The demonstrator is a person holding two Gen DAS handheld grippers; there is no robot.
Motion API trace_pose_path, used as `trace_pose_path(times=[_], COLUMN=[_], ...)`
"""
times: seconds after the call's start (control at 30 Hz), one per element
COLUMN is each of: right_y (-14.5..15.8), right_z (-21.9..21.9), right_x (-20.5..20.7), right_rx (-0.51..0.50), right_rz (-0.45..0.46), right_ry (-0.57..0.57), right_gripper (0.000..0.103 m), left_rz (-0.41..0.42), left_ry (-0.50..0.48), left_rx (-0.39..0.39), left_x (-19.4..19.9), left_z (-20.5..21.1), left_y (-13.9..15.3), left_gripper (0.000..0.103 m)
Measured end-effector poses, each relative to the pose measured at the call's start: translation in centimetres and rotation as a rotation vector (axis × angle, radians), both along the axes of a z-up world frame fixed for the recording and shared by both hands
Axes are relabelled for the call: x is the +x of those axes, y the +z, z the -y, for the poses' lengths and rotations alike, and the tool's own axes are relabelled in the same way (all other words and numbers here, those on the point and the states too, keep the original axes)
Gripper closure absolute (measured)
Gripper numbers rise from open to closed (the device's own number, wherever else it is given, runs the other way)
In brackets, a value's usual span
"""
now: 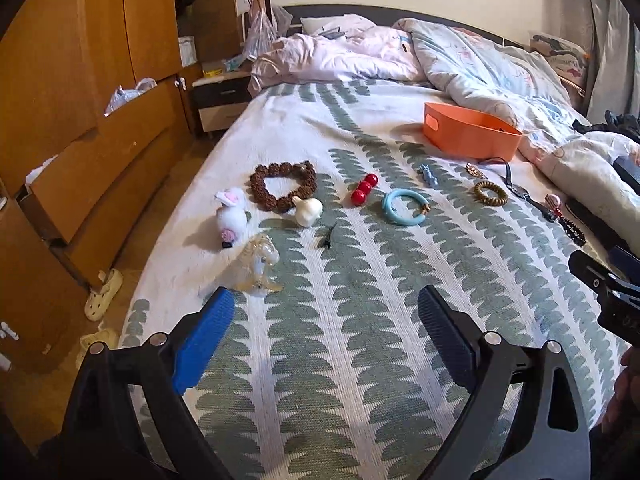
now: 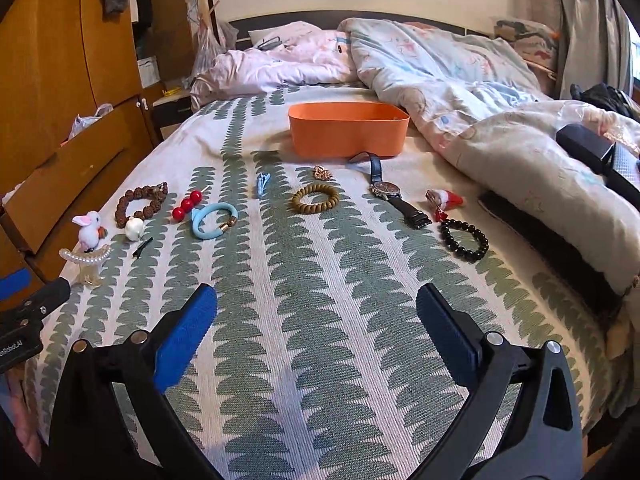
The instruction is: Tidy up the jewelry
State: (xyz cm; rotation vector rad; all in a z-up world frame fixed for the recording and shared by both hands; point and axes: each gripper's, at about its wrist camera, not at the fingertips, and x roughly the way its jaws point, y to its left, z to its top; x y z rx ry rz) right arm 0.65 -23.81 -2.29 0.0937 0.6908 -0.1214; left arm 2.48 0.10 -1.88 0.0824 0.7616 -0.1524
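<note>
orange bin [image 2: 348,136], green-and-white leaf-patterned bedspread [image 2: 320,280].

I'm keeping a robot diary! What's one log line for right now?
left tongs: open, empty | right tongs: open, empty | jewelry: spread on bed | orange bin: nothing visible inside

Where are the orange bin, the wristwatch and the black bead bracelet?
orange bin [image 2: 344,140], right wrist view, front wall
wristwatch [image 2: 385,189], right wrist view, dial
black bead bracelet [image 2: 448,236], right wrist view, left-hand beads

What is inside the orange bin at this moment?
Only the far inner wall of the orange bin shows, bare; its near wall hides the floor, so whether anything lies inside cannot be told. The jewelry in view lies on the bedspread.
</note>
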Motion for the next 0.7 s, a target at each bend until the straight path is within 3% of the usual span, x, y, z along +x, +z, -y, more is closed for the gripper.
trace_pose_path(times=[0.7], right_y=[-0.3], right_z=[-0.2], right_x=[0.2], right_rx=[-0.005], right_rz=[-0.023], right_ry=[0.012], right_gripper=[0.003], left_rz=[-0.023], left_ry=[-0.005], left_rx=[0.06], left_x=[0.2], left_z=[1.0], left_y=[-1.6], left_gripper=[0.008])
